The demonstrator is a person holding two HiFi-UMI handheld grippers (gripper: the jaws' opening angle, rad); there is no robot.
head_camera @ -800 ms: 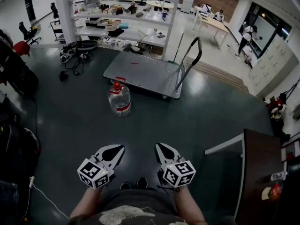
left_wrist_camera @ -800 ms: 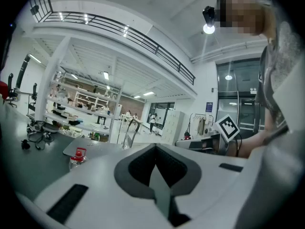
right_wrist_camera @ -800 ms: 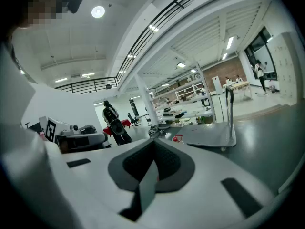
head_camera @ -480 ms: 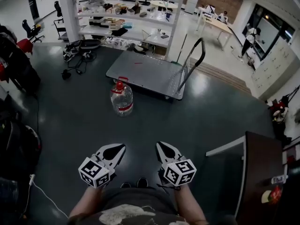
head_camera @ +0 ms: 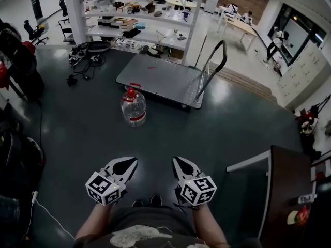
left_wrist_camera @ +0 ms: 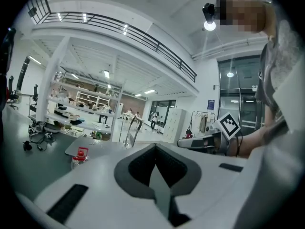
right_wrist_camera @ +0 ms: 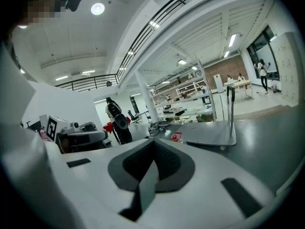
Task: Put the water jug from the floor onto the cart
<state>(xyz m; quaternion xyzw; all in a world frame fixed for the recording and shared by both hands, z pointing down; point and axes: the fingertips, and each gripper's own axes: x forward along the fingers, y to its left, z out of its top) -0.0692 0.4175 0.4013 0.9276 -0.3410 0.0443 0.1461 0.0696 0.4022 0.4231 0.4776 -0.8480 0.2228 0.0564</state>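
Water jug (head_camera: 133,107) is being seen upright on the floor (head_camera: 88,133), centre-left of frame, just below the near edge of the cart (head_camera: 160,79). Left gripper (head_camera: 129,164) and right gripper (head_camera: 179,164) are being held at lower centre, well apart from the jug. Fingers on both are being held closed, with nothing gripped.

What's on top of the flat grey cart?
Only a small red mark shows on the deck of the flat grey metal cart. The clear plastic water jug with a red cap stands on the dark floor in front of it. Under the deck is hidden.
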